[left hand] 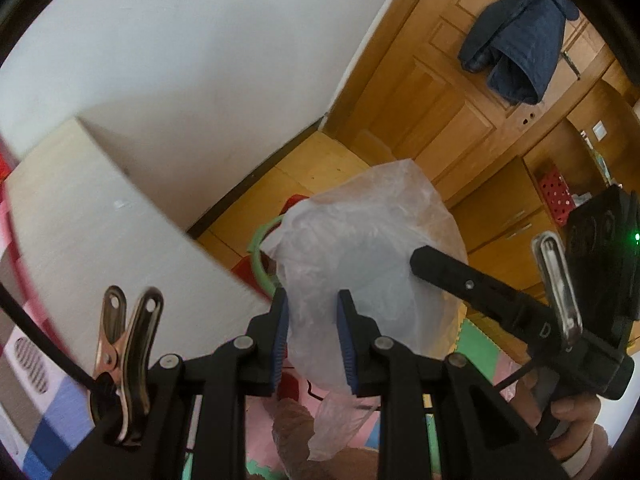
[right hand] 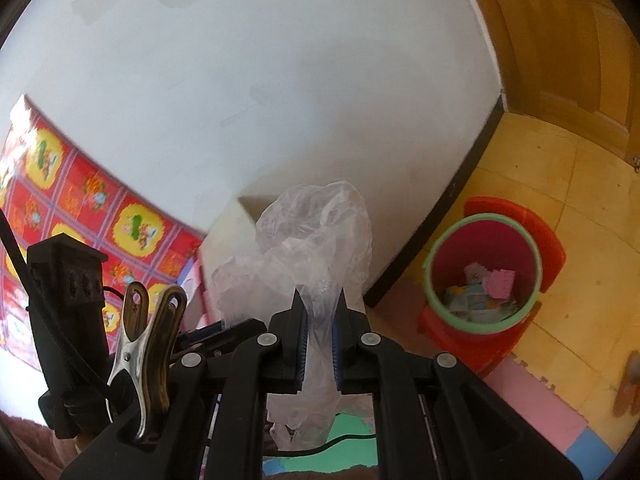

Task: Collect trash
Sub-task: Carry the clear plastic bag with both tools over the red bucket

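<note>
One thin, translucent plastic bag (left hand: 360, 264), crinkled and cloudy white, is pinched by both tools at once. The left gripper (left hand: 313, 344) clamps a fold of it between two ribbed blue pads (left hand: 280, 344) on matte black jaws, set narrow with film bunched between them; the bag balloons up toward 12 o'clock of that view and a loose tail hangs below the jaws. The right gripper (right hand: 320, 340) is squeezed nearly together on a twisted rope of the same bag (right hand: 316, 248), the film rising in a wrinkled puff above its pointed black fingertips.

In the left view the other tool's black finger crosses in from 3 o'clock, and a hand (left hand: 576, 412) grips its handle at 4 o'clock. One shiny metal spring clip (left hand: 128, 356) stands on the left tool at 8 o'clock; a second clip (right hand: 148, 356) stands on the right tool at 8 o'clock of its view.

At 3 o'clock of the right view sits one round red waste bin (right hand: 484, 272) with a smooth pale-green rim, holding pink and printed paper scraps (right hand: 486, 284), on a red plastic stool (right hand: 552, 248). Glossy yellow floor tiles (right hand: 592, 184) meet interlocking foam mats (right hand: 532, 396) in pink, green and blue. A red and yellow patterned cloth (right hand: 92, 204) lies at 9 o'clock. A panelled wooden door (left hand: 452, 92) carries one dark blue quilted jacket (left hand: 516, 40) at 1 o'clock of the left view.
</note>
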Available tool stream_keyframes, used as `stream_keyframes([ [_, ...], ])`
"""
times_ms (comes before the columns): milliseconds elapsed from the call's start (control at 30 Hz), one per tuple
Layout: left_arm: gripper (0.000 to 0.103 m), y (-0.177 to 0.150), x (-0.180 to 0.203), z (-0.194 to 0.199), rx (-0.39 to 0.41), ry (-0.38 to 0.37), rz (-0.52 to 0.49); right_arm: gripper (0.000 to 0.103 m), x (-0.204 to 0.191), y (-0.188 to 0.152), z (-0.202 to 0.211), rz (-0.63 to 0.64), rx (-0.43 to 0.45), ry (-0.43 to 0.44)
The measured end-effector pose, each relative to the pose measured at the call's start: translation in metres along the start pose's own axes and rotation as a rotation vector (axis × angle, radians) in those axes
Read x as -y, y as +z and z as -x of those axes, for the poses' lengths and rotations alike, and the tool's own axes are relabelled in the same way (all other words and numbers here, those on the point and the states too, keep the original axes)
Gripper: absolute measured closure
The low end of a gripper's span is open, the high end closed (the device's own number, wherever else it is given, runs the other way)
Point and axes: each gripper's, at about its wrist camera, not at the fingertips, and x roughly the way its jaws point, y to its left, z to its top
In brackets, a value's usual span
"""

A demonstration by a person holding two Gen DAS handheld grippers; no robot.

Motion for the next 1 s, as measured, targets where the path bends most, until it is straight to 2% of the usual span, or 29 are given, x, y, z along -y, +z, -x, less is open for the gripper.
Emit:
stream_keyframes([
  [267,0.079,0.016,0.034,-0.054,-0.018,0.005,0.001,0.092,0.062,0.034,-0.003,-0.011,-0.029,-0.031],
  [567,0.079,0.021,0.053,-0.116,-0.056,0.033,0.004,0.092,0.122,0.05,-0.025,-0.032,-0.084,-0.047],
  [1000,0.079,0.023,0.043,-0.208,-0.081,0.077,0.046,0.092,0.192,0.056,-0.087,-0.072,-0.144,-0.067],
])
